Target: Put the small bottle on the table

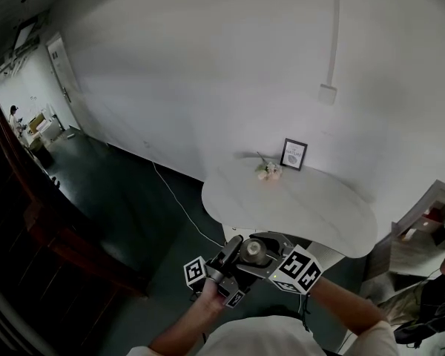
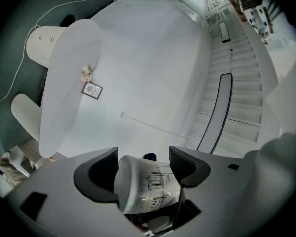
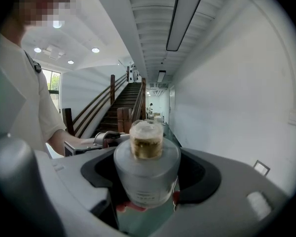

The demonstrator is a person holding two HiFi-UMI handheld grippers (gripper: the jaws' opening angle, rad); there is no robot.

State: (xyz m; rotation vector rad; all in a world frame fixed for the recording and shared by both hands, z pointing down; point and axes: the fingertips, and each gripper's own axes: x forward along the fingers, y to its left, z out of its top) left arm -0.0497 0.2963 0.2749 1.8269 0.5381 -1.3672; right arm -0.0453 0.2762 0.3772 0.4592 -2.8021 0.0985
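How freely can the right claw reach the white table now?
Probably yes: nothing shows between the right claw, holding the small bottle, and the table, whose near part is bare.

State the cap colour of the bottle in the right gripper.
Gold cap with a pale top; best in the right gripper view.

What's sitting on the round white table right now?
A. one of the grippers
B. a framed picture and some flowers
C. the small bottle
B: the table shows only a framed picture and flowers; the small bottle is off the table, between the jaws of the right gripper.
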